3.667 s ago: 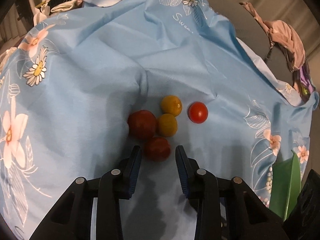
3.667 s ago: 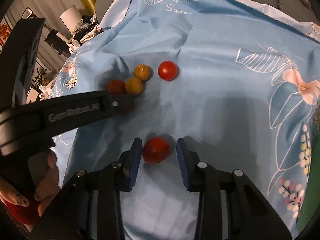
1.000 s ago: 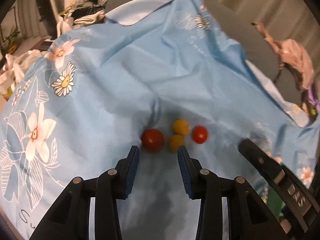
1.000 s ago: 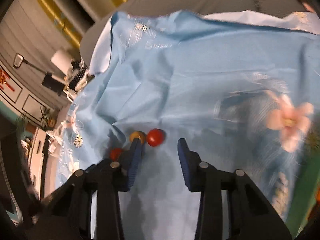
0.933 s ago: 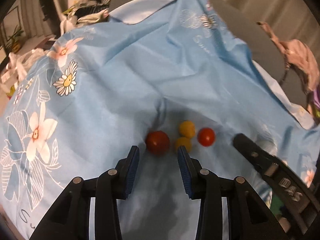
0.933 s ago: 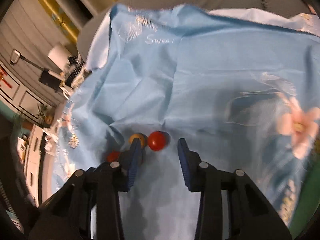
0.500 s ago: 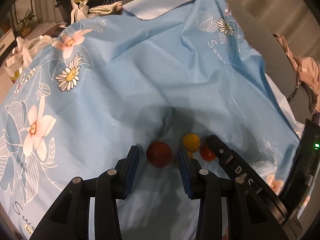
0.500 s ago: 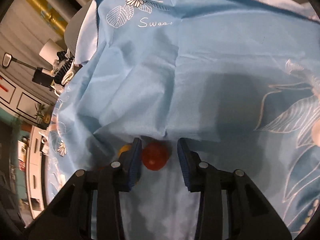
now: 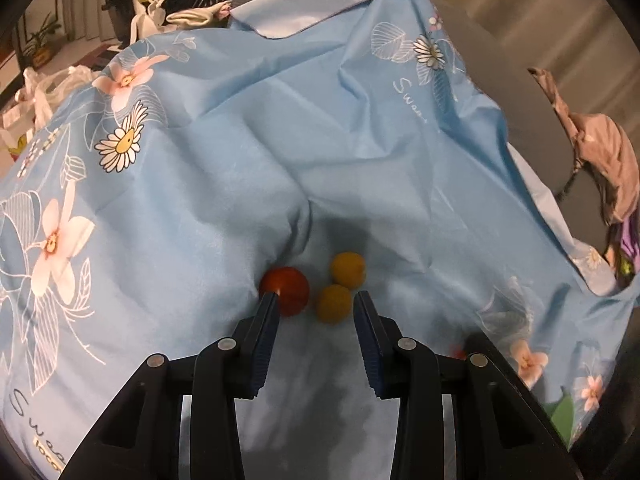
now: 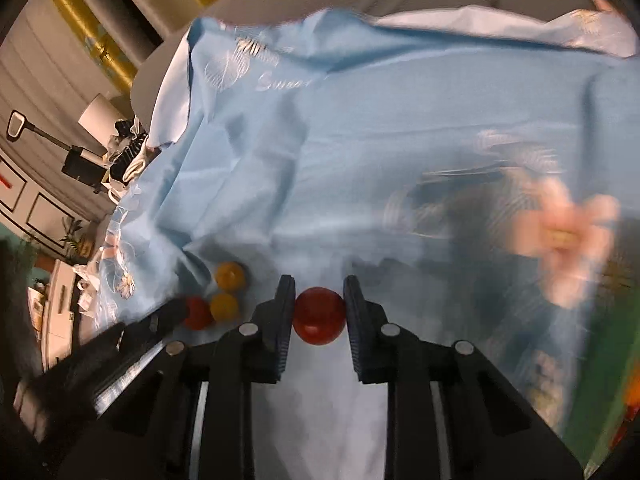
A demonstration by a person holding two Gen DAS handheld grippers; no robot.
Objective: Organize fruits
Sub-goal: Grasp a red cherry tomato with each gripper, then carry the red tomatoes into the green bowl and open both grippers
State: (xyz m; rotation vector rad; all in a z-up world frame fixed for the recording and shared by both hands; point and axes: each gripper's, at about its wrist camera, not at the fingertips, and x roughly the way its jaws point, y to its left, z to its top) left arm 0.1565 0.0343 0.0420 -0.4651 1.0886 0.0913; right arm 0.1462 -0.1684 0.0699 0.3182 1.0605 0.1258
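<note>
My right gripper (image 10: 319,298) is shut on a red tomato (image 10: 319,316), held between its blue pads. My left gripper (image 9: 314,306) is open just above the cloth. A red tomato (image 9: 287,290) sits by its left fingertip, and two yellow tomatoes (image 9: 335,303) (image 9: 348,270) lie between and just beyond its tips. The same red tomato (image 10: 197,312) and yellow tomatoes (image 10: 225,306) (image 10: 230,275) show at the left of the right wrist view, beside the left gripper's arm (image 10: 132,336).
A wrinkled light-blue flowered cloth (image 9: 248,168) covers the surface, with a raised fold (image 9: 298,220) just behind the fruits. Something green (image 10: 600,392) lies at the right edge. Clothes (image 9: 604,160) and room clutter lie beyond the cloth.
My right gripper has closed on the red tomato that sat between its fingers. My left gripper has shifted right, so the yellow tomatoes now lie between its tips.
</note>
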